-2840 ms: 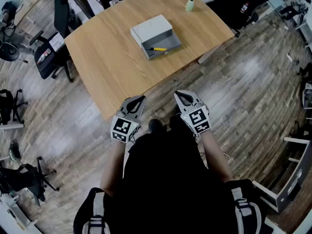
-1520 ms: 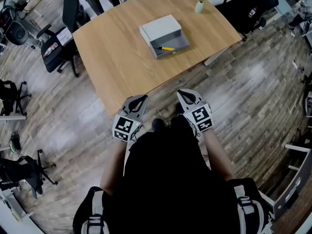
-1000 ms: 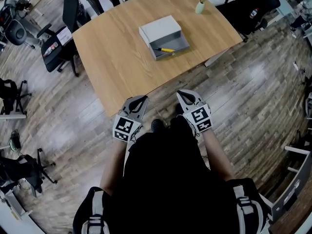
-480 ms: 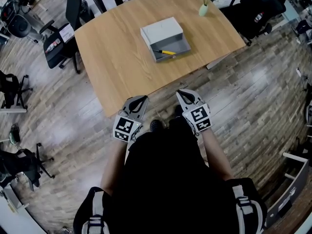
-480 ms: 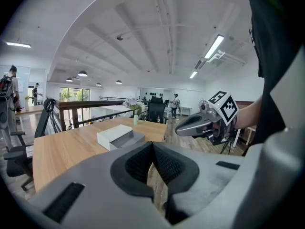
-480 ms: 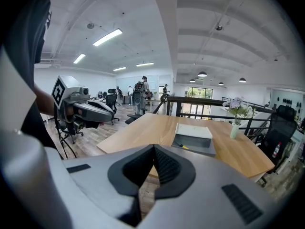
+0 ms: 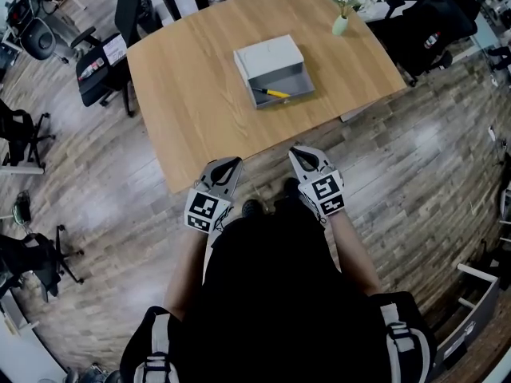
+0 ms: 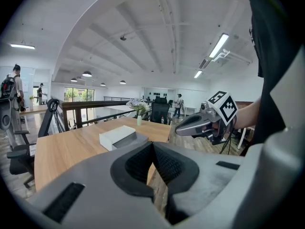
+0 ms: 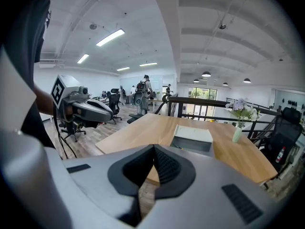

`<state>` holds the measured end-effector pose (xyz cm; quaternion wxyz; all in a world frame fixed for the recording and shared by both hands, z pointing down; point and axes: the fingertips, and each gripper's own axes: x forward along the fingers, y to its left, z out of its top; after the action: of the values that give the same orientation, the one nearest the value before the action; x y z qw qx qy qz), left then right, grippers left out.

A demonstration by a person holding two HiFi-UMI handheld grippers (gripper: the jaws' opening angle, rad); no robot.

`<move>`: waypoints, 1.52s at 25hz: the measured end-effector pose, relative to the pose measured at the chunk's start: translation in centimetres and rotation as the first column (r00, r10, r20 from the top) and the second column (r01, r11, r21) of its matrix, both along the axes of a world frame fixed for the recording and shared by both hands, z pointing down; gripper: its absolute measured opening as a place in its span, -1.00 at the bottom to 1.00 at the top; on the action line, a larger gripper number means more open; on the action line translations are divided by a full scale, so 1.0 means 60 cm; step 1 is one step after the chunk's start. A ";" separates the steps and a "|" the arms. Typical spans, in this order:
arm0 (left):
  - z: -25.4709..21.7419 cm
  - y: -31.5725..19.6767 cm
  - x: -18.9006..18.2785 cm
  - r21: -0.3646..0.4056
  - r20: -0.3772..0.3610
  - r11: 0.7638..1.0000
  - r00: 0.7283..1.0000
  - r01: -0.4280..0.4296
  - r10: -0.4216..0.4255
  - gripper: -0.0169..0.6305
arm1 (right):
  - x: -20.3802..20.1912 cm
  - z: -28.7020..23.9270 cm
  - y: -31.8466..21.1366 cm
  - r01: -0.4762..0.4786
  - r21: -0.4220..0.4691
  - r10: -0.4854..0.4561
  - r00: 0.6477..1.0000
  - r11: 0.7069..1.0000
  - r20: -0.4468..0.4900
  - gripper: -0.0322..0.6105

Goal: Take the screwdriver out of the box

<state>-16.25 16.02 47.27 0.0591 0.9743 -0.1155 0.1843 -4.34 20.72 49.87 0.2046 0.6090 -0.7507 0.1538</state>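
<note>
A grey box point(image 7: 269, 61) sits on the wooden table point(image 7: 192, 94) with its drawer pulled open toward me. A yellow-handled screwdriver point(image 7: 271, 92) lies in the drawer. Both grippers hang over the floor just short of the table's near edge, far from the box. My left gripper point(image 7: 230, 163) is shut and holds nothing, and so is my right gripper point(image 7: 296, 153). The left gripper view shows its shut jaws point(image 8: 153, 145), the box point(image 8: 119, 136) beyond them and the right gripper point(image 8: 202, 123) alongside. The right gripper view shows its shut jaws point(image 9: 154, 147) and the box point(image 9: 193, 138).
A small vase of flowers point(image 7: 341, 21) stands at the table's far right corner. Black office chairs point(image 7: 104, 62) stand left of the table, and more point(image 7: 431, 22) behind its right side. The floor is wooden planks. People stand far off in the room.
The table and box have drifted slightly right and lower in the head view. Both grippers stay shut in front of the body, in the same place.
</note>
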 end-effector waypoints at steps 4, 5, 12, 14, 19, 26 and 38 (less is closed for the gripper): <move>-0.001 -0.004 0.017 0.002 0.004 1.000 1.000 0.021 -0.021 -0.88 | 0.018 -0.001 -0.006 0.019 0.004 -0.019 1.000 1.000 0.002 -0.82; -0.003 -0.005 0.022 0.003 0.005 1.000 1.000 0.028 -0.028 -0.88 | 0.025 -0.001 -0.007 0.025 0.001 -0.025 1.000 1.000 0.001 -0.82; -0.013 -0.017 0.063 0.006 -0.003 0.997 0.997 0.075 -0.075 -0.88 | 0.079 -0.008 -0.017 0.049 -0.006 -0.049 0.999 0.999 -0.003 -0.82; -0.012 -0.015 0.072 0.000 0.002 0.996 0.996 0.089 -0.089 -0.88 | 0.088 -0.006 -0.018 0.066 -0.012 -0.066 0.998 0.998 -0.001 -0.82; 0.004 -0.003 0.098 -0.023 0.032 0.994 0.994 0.110 -0.109 -0.88 | 0.104 0.012 -0.018 0.099 -0.029 -0.098 0.995 0.995 0.025 -0.82; 0.017 -0.007 0.134 -0.014 0.063 0.988 0.987 0.151 -0.150 -0.88 | 0.146 0.033 -0.024 0.144 -0.025 -0.143 0.989 0.989 0.047 -0.82; 0.033 0.025 0.180 -0.012 0.081 0.973 0.970 0.232 -0.230 -0.88 | 0.187 0.045 -0.022 0.244 -0.023 -0.242 0.968 0.970 0.065 -0.82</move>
<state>-5.43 17.52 49.25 0.0859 0.9454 -0.2284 0.2159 6.86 19.43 52.58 0.2083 0.5043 -0.8230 0.1578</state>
